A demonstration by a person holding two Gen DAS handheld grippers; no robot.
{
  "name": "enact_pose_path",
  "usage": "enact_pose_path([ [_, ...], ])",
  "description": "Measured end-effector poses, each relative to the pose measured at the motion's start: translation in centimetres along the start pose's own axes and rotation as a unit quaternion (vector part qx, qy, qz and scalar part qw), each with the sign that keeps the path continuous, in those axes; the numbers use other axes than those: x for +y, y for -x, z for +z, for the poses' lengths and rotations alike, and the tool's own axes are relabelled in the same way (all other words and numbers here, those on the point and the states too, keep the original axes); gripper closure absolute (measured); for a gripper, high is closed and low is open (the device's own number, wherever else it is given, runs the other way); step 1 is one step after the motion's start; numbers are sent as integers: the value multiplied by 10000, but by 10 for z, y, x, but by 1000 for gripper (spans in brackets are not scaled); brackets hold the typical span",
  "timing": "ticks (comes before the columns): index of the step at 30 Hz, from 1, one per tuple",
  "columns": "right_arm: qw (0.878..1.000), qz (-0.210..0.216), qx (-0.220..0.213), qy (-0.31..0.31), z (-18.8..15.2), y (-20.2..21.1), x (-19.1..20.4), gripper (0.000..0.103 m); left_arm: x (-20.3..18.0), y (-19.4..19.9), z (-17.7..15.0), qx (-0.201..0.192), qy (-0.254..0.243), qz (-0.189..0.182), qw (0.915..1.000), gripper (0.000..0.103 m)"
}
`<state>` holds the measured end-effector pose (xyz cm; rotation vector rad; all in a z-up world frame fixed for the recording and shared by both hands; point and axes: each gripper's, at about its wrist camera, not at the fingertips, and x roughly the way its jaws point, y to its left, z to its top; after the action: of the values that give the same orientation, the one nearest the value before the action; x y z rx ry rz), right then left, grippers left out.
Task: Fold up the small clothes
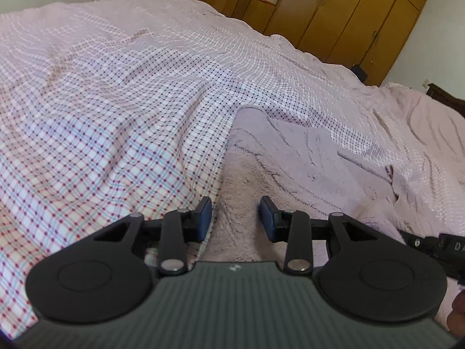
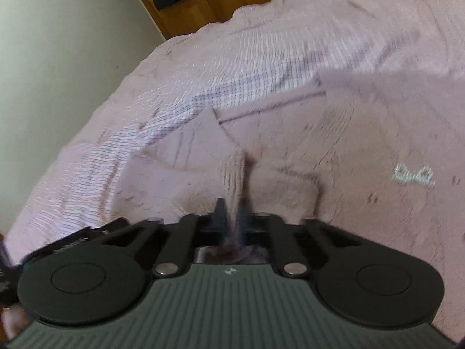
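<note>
A fuzzy pale-pink garment [image 1: 290, 163] lies on the checked bed sheet [image 1: 116, 101]. My left gripper [image 1: 237, 218] is open just above the garment's near part, with nothing between its blue pads. In the right wrist view the same garment [image 2: 363, 145] spreads wide, with a small white embroidered logo [image 2: 414, 176] on the right. My right gripper [image 2: 232, 218] is shut on a ribbed cuff or hem [image 2: 235, 171] of the garment and lifts it into a ridge. This view is motion-blurred.
A wooden wardrobe [image 1: 334, 8] stands beyond the bed's far edge, also seen in the right wrist view [image 2: 186, 3]. A white wall [image 2: 58, 58] runs along the bed's left side. A dark headboard corner [image 1: 447, 96] shows at far right.
</note>
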<state>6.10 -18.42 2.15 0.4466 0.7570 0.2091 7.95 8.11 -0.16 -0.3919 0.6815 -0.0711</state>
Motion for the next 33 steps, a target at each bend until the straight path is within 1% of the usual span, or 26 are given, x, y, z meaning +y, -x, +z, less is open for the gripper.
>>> enact_pose_path([
  [3,9995,282,-166,-40,11,20,-4,98,-1,-2,0,13,19,-9,10000,64],
  [5,9992,338,-197,-2,26,35,-9,98,-1,-1,0,1,13,-7,10000,65],
  [7,9989,125,-172,408,46,52,-13,98,1,-1,1,17,107,-26,9999,64],
  [9,9947,-299,-123,978,66,67,-20,98,3,0,2,37,271,-54,9996,64],
  [11,9852,-756,-8,1537,86,85,-30,98,6,0,3,52,413,-78,9991,64],
  [13,9772,-1185,98,1760,102,103,-47,98,5,1,2,34,430,-50,9991,64],
  [14,9756,-1275,96,1784,107,113,-55,98,3,2,2,14,401,-14,9992,64],
  [17,9733,-1294,-37,1898,116,145,-69,98,-5,4,1,-69,249,98,9996,64],
  [20,9728,-1010,-299,2061,115,168,-75,98,-9,6,0,-210,181,108,9996,64],
  [21,9733,-936,-337,2070,112,170,-81,98,-9,6,-1,-242,167,84,9995,64],
  [22,9723,-984,-281,2103,109,168,-86,98,-9,6,-2,-253,149,90,9995,64],
  [24,9667,-1273,13,2219,97,147,-99,98,-9,5,-4,-237,135,123,9996,64],
  [26,9650,-1489,443,2112,88,121,-118,98,-10,3,-4,-208,77,157,9996,62],
  [27,9643,-1604,607,2019,83,109,-127,98,-11,3,-4,-199,65,167,9996,62],
  [28,9639,-1685,677,1945,80,98,-133,98,-11,3,-5,-202,67,150,9997,63],
  [30,9675,-1723,664,1726,77,89,-143,98,-10,4,-4,-183,126,105,9997,63],
  [32,9708,-1782,524,1520,77,85,-148,97,-7,6,-2,-110,301,61,9995,63],
  [33,9686,-1918,423,1523,77,83,-147,96,-5,7,0,-34,419,83,9991,63],
])
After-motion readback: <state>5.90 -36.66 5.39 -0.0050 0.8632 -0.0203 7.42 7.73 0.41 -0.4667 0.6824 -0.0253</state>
